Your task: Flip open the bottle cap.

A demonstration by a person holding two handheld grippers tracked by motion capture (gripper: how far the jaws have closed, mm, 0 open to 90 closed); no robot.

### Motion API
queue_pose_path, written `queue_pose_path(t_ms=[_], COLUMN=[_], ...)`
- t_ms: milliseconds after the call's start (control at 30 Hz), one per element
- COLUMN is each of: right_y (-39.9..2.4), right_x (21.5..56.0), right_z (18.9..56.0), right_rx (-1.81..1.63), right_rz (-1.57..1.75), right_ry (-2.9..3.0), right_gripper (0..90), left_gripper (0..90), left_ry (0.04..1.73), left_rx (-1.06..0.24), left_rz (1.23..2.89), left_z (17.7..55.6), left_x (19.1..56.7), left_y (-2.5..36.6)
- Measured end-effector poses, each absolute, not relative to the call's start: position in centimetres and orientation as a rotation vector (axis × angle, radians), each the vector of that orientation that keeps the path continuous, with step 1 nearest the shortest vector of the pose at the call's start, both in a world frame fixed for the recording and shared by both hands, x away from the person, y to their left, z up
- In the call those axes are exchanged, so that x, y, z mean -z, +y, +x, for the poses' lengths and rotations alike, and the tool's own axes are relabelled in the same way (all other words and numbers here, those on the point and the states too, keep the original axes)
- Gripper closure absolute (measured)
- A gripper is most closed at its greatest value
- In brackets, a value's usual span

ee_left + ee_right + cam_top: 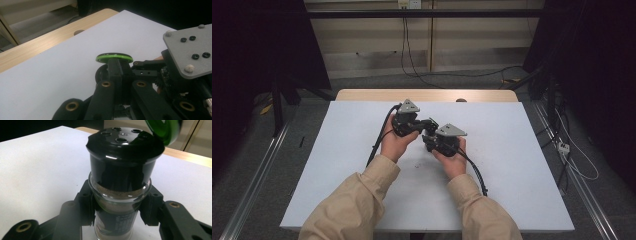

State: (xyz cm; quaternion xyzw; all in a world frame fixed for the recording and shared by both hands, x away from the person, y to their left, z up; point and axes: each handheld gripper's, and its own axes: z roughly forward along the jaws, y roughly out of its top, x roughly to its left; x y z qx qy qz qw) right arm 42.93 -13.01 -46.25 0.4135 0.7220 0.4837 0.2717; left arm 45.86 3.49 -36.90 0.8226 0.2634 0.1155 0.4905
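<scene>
A glass spice jar (117, 202) holding brown powder, topped by a black shaker cap (122, 137) with holes, stands between the pads of my right gripper (120, 203), which is shut on its neck. Its green flip lid (162, 128) is swung open at the upper right. In the left gripper view that green lid (114, 57) lies flat at the tips of my left gripper (117, 68), which is shut on it. From above, the left gripper (428, 123) and right gripper (429, 138) meet over the middle of the white board (512, 175).
The white board lies on a wooden table (362, 95) with a round hole (460, 100) at its far edge. The right gripper's grey plate (192, 50) is close beside the left jaws. Cables (577, 165) and metal rails run along the floor on both sides.
</scene>
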Motion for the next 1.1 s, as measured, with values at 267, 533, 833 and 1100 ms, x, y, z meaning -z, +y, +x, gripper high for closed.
queue_pose_path(t_ms=[267, 533, 833, 1100], right_y=[-13.02, -13.00, -13.03, -13.03], right_x=[46.25, 46.24, 46.24, 46.24], right_z=[42.94, 42.90, 42.93, 42.93], right_rx=[-1.302, -1.301, -1.304, -1.304], right_rz=[1.112, 1.117, 1.115, 1.117], right_ry=[1.944, 1.945, 1.946, 1.946], right_gripper=[53.6, 53.6, 53.6, 53.6], left_gripper=[90.0, 90.0, 90.0, 90.0], left_ry=[0.639, 0.629, 0.626, 0.626], left_rx=[-0.286, -0.288, -0.290, -0.280], left_rz=[2.002, 1.999, 2.010, 2.007], left_z=[46.07, 46.28, 46.41, 46.56], left_x=[36.70, 36.60, 36.44, 36.40], left_y=[3.22, 2.94, 2.71, 2.52])
